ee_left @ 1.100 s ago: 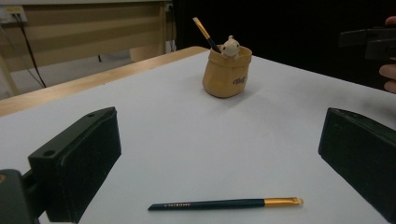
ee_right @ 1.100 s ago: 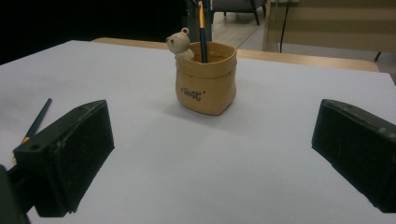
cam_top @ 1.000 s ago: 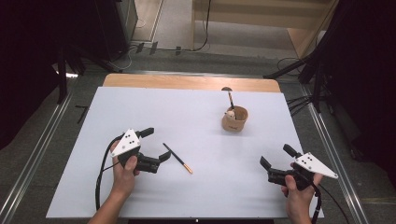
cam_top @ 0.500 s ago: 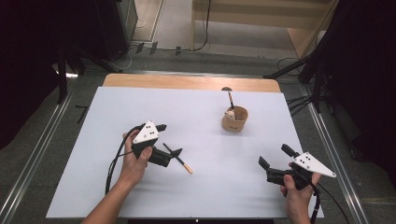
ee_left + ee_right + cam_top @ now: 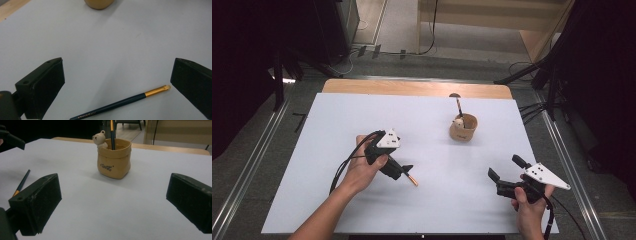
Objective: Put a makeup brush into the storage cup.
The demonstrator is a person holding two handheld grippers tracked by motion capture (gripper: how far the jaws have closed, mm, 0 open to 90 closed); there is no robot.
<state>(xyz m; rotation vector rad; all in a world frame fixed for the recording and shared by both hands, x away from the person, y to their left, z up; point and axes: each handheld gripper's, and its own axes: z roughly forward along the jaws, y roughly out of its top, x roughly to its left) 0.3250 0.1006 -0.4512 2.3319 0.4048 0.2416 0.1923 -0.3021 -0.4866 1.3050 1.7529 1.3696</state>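
Note:
A dark brush with a gold ferrule [image 5: 120,103] lies flat on the white table [image 5: 362,115]. My left gripper [image 5: 117,65] hangs low over it, open, one jaw on each side of the brush and neither touching it. From above, the left gripper [image 5: 401,172] covers most of the brush [image 5: 412,180], whose tip pokes out to the right. A tan pouch-shaped cup [image 5: 114,161] with a small bear on its rim holds a second brush [image 5: 112,135] upright. My right gripper [image 5: 113,180] faces the cup, open and holding nothing, near the front right of the table [image 5: 505,167].
The tan cup [image 5: 463,127] stands right of centre toward the back. A bare wooden strip [image 5: 412,88] runs along the table's far edge. Metal rails flank the table, and cables lie on the floor behind it and at the right.
My left gripper has moved right and dropped down over the loose brush, which now lies between its jaws. The right gripper has barely shifted.

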